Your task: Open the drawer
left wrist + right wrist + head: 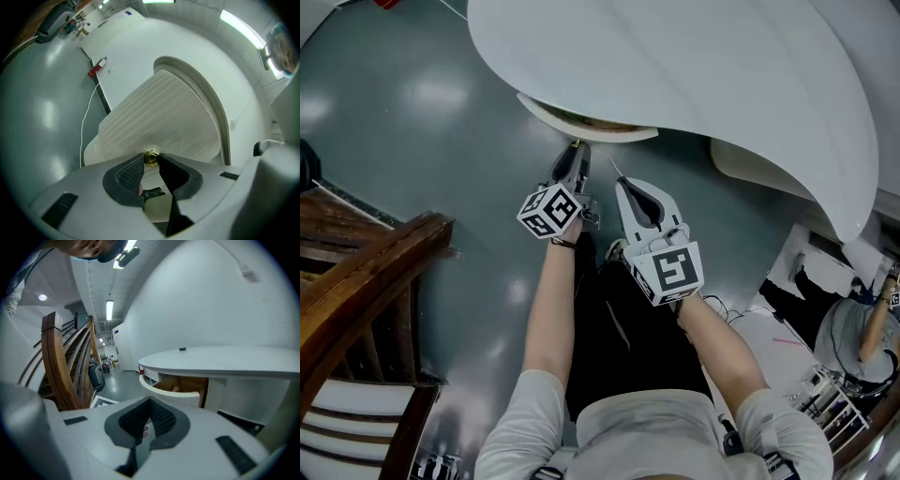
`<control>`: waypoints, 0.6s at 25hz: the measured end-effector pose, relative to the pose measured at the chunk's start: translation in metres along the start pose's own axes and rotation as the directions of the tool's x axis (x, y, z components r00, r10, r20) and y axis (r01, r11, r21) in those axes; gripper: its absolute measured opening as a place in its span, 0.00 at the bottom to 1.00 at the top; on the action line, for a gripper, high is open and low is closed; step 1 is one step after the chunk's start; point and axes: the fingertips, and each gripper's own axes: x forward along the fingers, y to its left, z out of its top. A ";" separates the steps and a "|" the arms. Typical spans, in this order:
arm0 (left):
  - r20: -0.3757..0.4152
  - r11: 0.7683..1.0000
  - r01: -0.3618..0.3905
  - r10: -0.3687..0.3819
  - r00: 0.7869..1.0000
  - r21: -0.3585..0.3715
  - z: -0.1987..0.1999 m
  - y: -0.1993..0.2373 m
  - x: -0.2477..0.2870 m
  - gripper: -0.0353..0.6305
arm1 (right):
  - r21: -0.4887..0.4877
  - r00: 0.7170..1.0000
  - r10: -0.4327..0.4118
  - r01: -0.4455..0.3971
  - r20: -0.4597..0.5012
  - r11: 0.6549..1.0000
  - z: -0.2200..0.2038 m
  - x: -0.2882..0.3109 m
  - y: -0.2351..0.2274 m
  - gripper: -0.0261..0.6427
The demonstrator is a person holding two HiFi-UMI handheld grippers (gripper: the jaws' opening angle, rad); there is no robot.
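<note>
A white drawer (586, 120) stands partly pulled out from under the curved white desk (722, 66); the right gripper view shows its wooden inside (180, 383). My left gripper (576, 146) reaches level to the drawer's ribbed white front (159, 117). There my left gripper (151, 162) is shut on the small brass knob (151, 158), which sits between its dark fingertips. My right gripper (620, 175) hangs just right of the left one, short of the drawer and touching nothing. In its own view my right gripper (150, 402) has its pads together with nothing between them.
A dark wooden railing (366, 281) rises at the left, also in the right gripper view as the wooden railing (56, 357). A red object (95, 70) and a white cable (88, 117) lie on the grey floor. Another person (862, 333) sits at the lower right.
</note>
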 end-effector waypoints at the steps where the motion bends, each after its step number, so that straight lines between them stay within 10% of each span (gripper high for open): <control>1: -0.001 1.000 -0.006 0.006 1.000 0.001 0.000 0.001 -0.003 0.21 | -0.001 1.000 0.004 -0.004 0.000 1.000 0.000 -0.001 0.001 0.06; 15: -0.032 0.999 -0.043 0.044 0.999 0.012 -0.018 0.011 -0.052 0.21 | -0.008 0.999 0.032 -0.031 0.006 0.999 -0.001 -0.020 0.034 0.06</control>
